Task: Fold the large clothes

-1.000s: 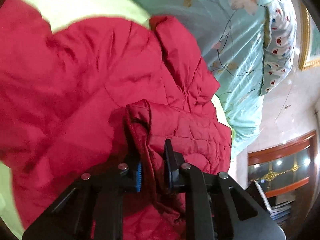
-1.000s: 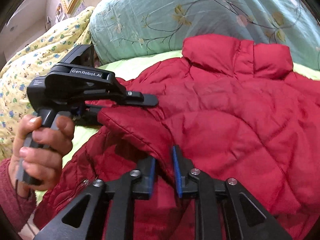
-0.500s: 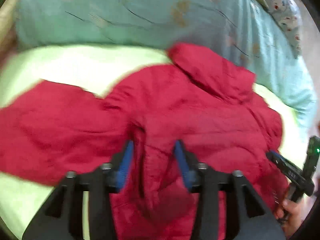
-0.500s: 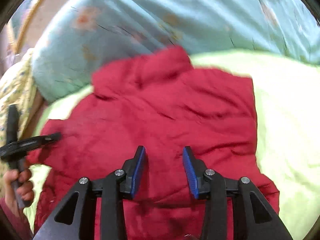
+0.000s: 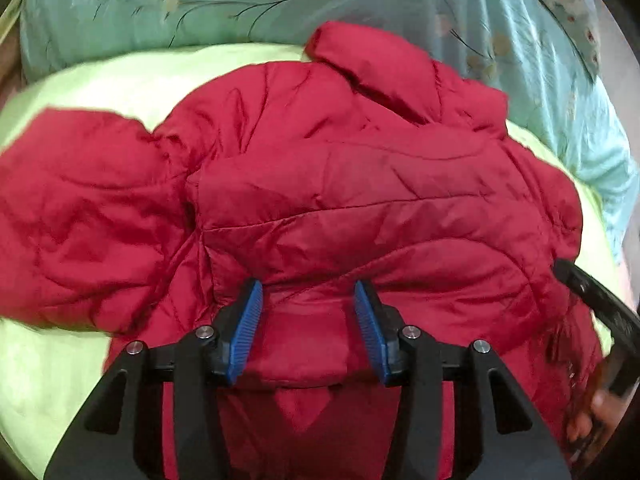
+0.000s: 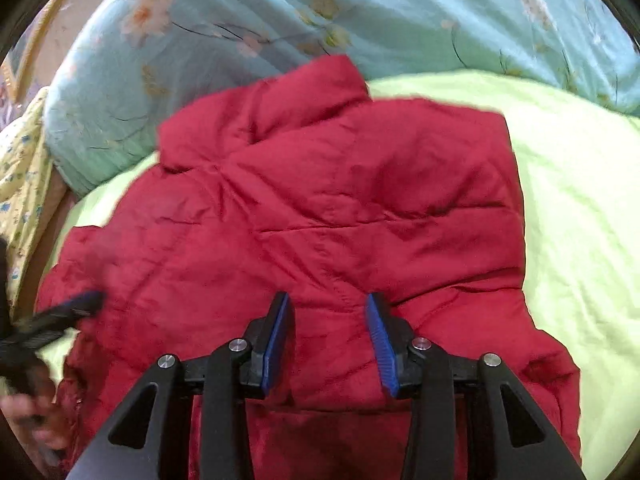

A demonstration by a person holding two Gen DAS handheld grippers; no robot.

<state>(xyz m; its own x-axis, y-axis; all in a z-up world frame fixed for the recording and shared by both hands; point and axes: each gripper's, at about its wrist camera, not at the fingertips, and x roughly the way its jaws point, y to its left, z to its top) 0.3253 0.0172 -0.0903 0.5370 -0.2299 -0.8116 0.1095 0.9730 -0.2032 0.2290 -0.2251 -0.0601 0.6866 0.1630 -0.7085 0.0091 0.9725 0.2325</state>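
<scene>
Both tools have let go: the left tool (image 5: 308,312) and right tool (image 6: 331,324) now hover with fingers apart over the red jacket (image 5: 360,200), which lies on the bed (image 6: 560,200) with one sleeve folded across.

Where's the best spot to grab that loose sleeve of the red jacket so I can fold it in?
Probably the sleeve near its outer cuff end, approached with the left tool from the open bedsheet side. It sprawls flat away from the red jacket body, so its free end lifts and swings inward.
</scene>
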